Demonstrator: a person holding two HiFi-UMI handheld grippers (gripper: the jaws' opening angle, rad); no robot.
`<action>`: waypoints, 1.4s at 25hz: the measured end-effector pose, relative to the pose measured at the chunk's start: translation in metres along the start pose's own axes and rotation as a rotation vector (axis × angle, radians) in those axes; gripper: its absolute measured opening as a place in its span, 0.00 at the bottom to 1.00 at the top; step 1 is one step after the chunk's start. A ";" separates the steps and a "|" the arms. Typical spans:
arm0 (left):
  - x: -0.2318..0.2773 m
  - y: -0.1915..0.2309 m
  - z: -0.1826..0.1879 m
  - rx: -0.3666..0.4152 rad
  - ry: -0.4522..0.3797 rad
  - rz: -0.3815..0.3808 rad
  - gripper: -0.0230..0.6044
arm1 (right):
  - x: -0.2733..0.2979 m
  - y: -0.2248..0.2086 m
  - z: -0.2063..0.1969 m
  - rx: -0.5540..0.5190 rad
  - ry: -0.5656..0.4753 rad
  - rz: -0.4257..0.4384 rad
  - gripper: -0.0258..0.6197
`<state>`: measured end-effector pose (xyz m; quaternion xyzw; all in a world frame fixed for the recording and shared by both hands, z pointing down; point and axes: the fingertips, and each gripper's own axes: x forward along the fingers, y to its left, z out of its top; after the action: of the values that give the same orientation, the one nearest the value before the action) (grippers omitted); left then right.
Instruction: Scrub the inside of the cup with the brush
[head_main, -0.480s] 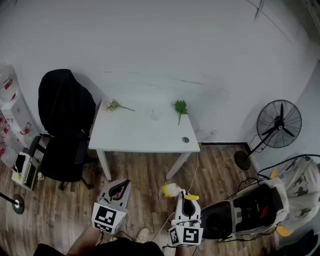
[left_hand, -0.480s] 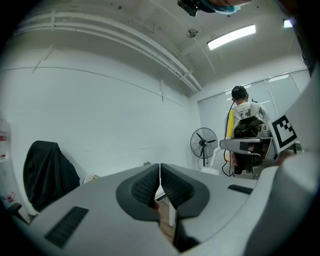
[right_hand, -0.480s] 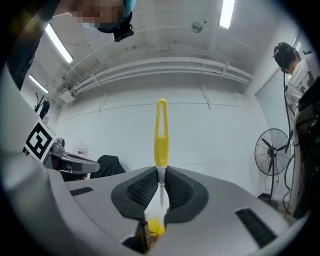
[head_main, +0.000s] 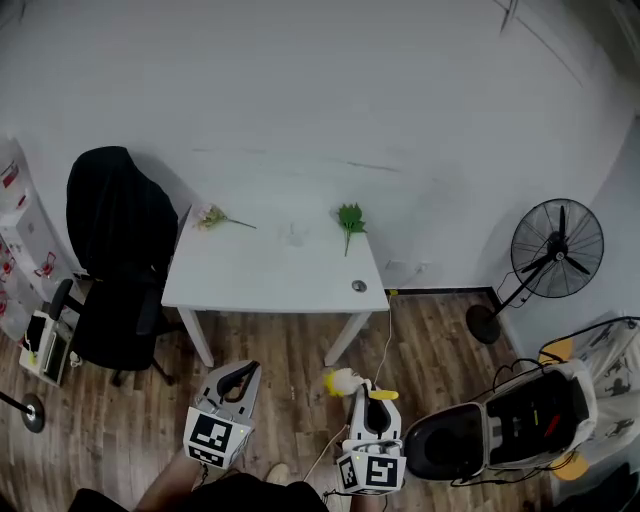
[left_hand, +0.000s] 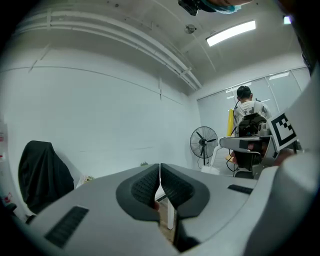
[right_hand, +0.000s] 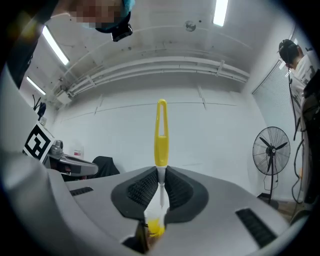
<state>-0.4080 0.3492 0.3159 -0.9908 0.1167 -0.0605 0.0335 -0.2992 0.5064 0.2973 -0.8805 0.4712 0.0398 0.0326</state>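
Right gripper view shows the right tongs clenched on the yellow brush. The left tongs are pressed together, empty. Scrubbing hasn't begun: the cup, if that faint shape is it, stands on the table, well ahead of both.

**Operator:** Furniture count?

**Checker:** One white rectangular table. One black office chair. One black pedestal fan.

**Operator:** Items on the tabletop?

**Checker:** Four. One green leafy sprig, one pale flower sprig, one small round grey disc, and one clear cup, faint against the white surface.

**Operator:** Tools?

**Checker:** Two grey two-jaw grippers: one left gripper and one right gripper. One yellow plastic brush.

**Operator:** Remaining items?

**Checker:** One open hard-shell case on the wooden floor. One person, seen in the background of the left gripper view.
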 end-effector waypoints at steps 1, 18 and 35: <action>0.007 -0.003 0.001 0.000 0.000 0.000 0.08 | 0.002 -0.007 0.000 0.001 -0.002 -0.001 0.12; 0.127 -0.035 0.003 0.015 -0.003 -0.026 0.08 | 0.052 -0.109 -0.013 0.006 -0.017 -0.034 0.12; 0.298 0.001 -0.001 -0.016 0.024 -0.119 0.08 | 0.189 -0.178 -0.045 0.002 0.054 -0.097 0.12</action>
<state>-0.1209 0.2778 0.3504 -0.9954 0.0586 -0.0732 0.0206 -0.0452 0.4447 0.3263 -0.9031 0.4286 0.0138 0.0227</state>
